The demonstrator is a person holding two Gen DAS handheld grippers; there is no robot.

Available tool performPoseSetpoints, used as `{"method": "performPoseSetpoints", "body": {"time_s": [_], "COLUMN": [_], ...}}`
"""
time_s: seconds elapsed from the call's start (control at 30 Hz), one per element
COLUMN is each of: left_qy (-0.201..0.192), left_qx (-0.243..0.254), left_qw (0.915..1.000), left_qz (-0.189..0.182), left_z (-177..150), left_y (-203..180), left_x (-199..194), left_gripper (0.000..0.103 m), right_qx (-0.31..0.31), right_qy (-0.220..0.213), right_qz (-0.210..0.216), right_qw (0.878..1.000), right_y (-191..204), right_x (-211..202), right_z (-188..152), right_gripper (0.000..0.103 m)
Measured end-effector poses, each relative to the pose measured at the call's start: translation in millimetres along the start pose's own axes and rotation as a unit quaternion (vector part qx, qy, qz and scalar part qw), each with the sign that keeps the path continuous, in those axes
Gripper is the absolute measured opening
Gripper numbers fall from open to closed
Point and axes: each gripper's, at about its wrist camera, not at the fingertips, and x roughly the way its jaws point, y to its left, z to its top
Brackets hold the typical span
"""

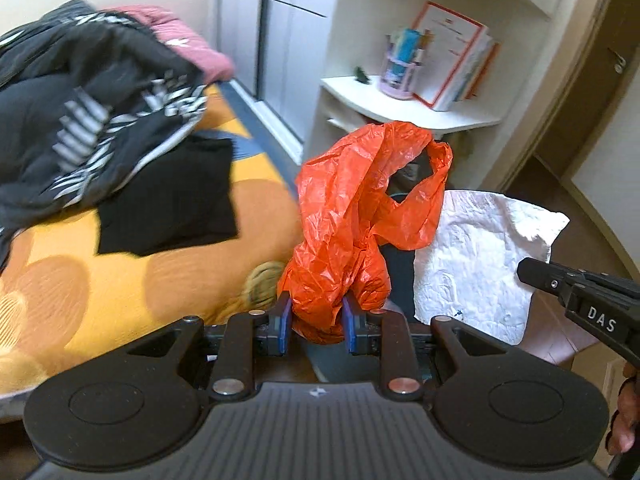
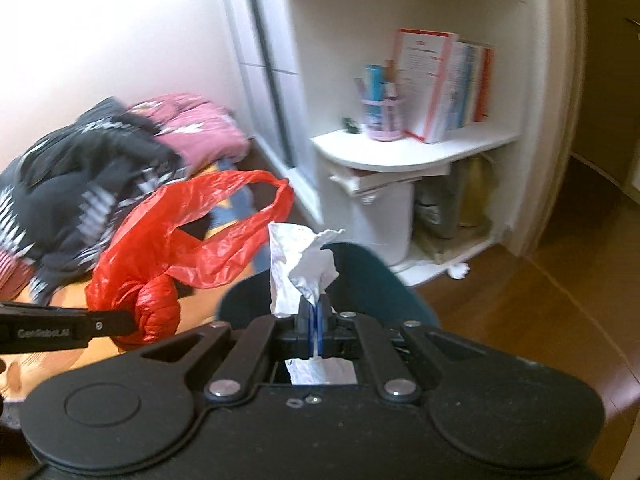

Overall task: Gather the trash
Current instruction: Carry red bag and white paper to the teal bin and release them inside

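While the left hand-held gripper (image 1: 316, 316) pinches the knotted orange bag (image 1: 360, 208) over the bed (image 1: 120, 280), blur smears the clothes (image 1: 80, 120). Only the right wrist view shows the right hand-held gripper (image 2: 316, 320) clamped on the white tissue (image 2: 304, 268), its lower end hidden.

A bed (image 1: 120, 280) with an orange patterned cover takes the left side, heaped with black-and-white striped clothes (image 1: 80, 120), a flat black cloth (image 1: 172, 200) and a pink quilt (image 2: 200, 128) by the wall. Beside the bed stands a white corner shelf (image 2: 400, 152). On it are upright books (image 2: 444, 84) with red edges, a pink pen cup (image 2: 382, 116) just left of them, and a small dark object (image 2: 350, 125). Under that shelf sit a white bin (image 2: 384, 220) and two tall bottles (image 2: 460, 196). The floor (image 2: 540, 300) is brown wood.
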Motion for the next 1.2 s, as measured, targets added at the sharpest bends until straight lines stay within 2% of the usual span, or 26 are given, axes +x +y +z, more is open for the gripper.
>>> {"method": "performPoseSetpoints", "body": {"time_s": [0.3, 0.73, 0.97, 1.2], "left_qy": [0.041, 0.11, 0.13, 0.142], "left_qx": [0.036, 0.086, 0.094, 0.086], "left_qw": [0.9984, 0.9903, 0.987, 0.9861], "left_qz": [-0.012, 0.003, 0.007, 0.003], "left_z": [16.7, 4.7, -5.2, -8.0], "left_y": [-54.0, -84.3, -86.8, -85.2], "left_x": [59.1, 140.6, 158.8, 162.2], "left_gripper": [0.024, 0.024, 0.025, 0.031], "right_qx": [0.034, 0.059, 0.066, 0.072], "right_qy": [0.023, 0.072, 0.087, 0.089], "right_qz": [-0.03, -0.017, -0.014, -0.009], "right_qw": [0.999, 0.995, 0.994, 0.993], "right_y": [-44.8, -53.6, -55.7, -59.8], "right_x": [35.7, 84.4, 92.4, 86.0], "right_z": [-11.9, -41.0, -51.7, -57.2], "right_gripper": [0.002, 0.006, 0.015, 0.025]}}
